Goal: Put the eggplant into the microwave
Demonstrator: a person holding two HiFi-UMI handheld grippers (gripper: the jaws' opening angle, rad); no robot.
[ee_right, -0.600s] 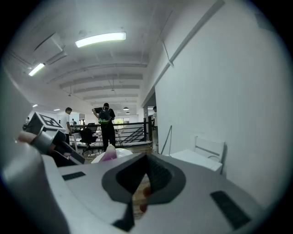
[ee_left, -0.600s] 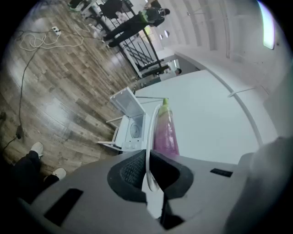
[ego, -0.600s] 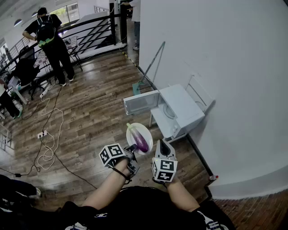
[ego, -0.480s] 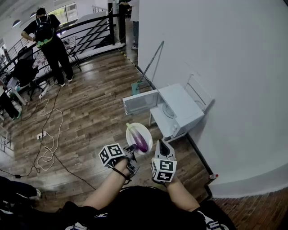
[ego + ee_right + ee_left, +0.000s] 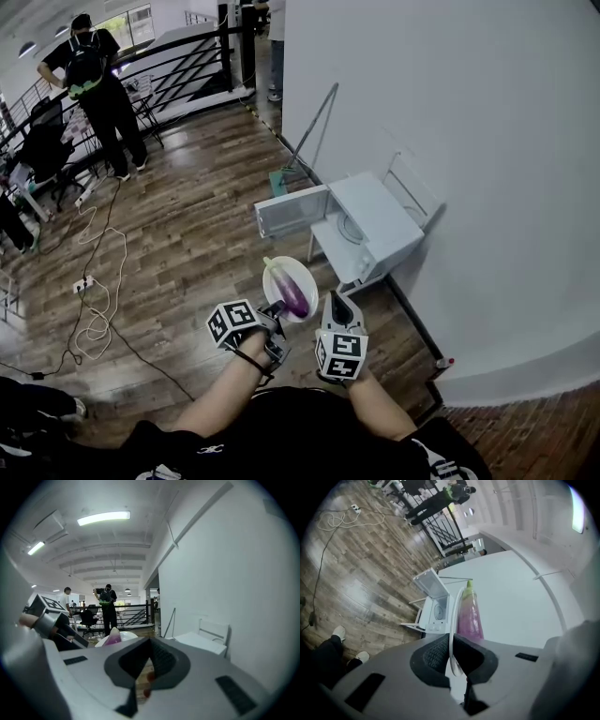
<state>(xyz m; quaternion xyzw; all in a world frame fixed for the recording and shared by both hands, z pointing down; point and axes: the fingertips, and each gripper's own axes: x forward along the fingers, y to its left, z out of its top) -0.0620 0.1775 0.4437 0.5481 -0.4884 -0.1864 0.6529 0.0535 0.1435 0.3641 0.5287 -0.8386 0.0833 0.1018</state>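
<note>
A purple eggplant (image 5: 295,293) with a green stem lies on a white plate (image 5: 275,278). My left gripper (image 5: 275,309) is shut on the plate's near rim (image 5: 451,637) and holds it above the wooden floor; the eggplant (image 5: 468,617) rises just past the jaws. The white microwave (image 5: 377,225) stands ahead by the wall on a small white stand, its door (image 5: 292,213) swung open to the left. In the left gripper view the microwave (image 5: 436,612) shows beyond the plate. My right gripper (image 5: 340,305) hovers to the right of the plate, shut and empty (image 5: 149,660).
A mop (image 5: 305,150) leans against the white wall (image 5: 469,141) behind the microwave. Cables (image 5: 98,281) trail across the floor at the left. A person in black (image 5: 94,89) stands far back by a black railing (image 5: 178,66), near chairs and desks.
Both grippers and the plate with the eggplant keep their places. The background has shifted only slightly in the head view.
</note>
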